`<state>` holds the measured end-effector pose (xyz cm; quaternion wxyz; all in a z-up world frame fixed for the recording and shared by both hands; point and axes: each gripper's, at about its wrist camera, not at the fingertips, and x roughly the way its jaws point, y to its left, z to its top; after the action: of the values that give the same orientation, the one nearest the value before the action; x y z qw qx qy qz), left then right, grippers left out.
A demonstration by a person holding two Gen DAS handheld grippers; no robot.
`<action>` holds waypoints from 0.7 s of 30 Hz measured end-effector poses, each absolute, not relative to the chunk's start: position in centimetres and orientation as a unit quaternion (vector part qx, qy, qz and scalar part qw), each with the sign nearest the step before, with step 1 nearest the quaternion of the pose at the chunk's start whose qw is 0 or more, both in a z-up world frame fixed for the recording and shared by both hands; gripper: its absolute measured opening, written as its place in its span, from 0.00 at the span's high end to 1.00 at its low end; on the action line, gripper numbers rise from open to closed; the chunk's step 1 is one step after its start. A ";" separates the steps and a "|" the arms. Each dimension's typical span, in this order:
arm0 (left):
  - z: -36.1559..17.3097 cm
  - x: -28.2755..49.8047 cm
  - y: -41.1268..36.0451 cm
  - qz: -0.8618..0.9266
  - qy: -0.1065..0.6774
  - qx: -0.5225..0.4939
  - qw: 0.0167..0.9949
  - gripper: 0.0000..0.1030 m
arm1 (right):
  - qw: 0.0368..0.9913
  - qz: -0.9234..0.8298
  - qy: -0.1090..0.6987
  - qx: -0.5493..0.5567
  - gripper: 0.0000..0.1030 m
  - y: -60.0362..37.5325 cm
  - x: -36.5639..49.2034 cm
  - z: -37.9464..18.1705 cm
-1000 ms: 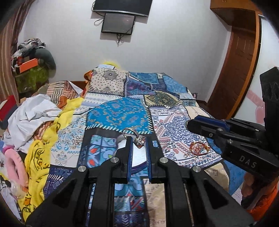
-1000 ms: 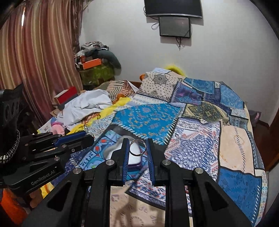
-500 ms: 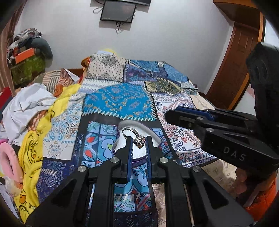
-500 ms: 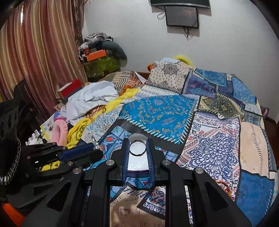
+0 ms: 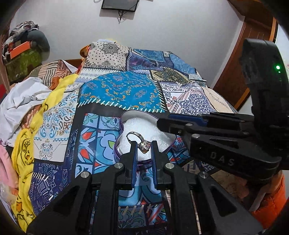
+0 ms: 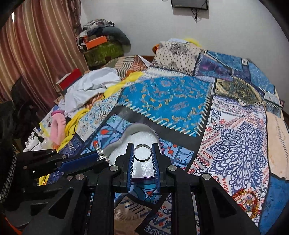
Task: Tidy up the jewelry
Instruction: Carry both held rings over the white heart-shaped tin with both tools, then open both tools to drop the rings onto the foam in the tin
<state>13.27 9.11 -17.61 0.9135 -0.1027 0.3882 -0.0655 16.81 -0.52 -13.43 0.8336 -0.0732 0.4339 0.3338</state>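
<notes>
A bed (image 6: 225, 112) under a patchwork cover fills the room, its head against a white wall (image 5: 180, 27). Above the head hangs a dark screen (image 5: 120, 4); striped curtains (image 6: 36, 45) hang left of the bed, a wooden door (image 5: 240, 59) stands right.

Heart-shaped box (image 5: 124, 115): its near rim is hidden behind the left gripper (image 5: 144, 144); its right lobe is covered by the right gripper (image 5: 162, 124).
Wall screen (image 5: 120, 4): cut by the top edge.
Red-gold bangle (image 6: 246, 202): lower right of the right view, detail too small to tell.
Stone ring (image 6: 101, 153): blurred in the right view.
</notes>
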 end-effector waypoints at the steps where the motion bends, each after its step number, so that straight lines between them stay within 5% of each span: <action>1: -17.6 13.4 9.1 -0.067 0.389 -0.102 0.913 0.88 | 0.832 0.334 0.438 -0.074 0.83 -0.5 16.9 -13.6; 16: -17.2 13.5 9.2 -0.063 0.388 -0.103 0.914 0.88 | 0.826 0.325 0.455 -0.077 0.83 -0.3 17.4 -14.3; 21: -16.6 13.1 9.5 -0.051 0.386 -0.102 0.915 0.87 | 0.829 0.321 0.451 -0.075 0.69 -0.5 17.4 -14.0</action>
<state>13.08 9.47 -16.62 0.9153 -0.1017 0.3864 -0.0506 17.37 -0.45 -13.97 0.8291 -0.0749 0.4513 0.3213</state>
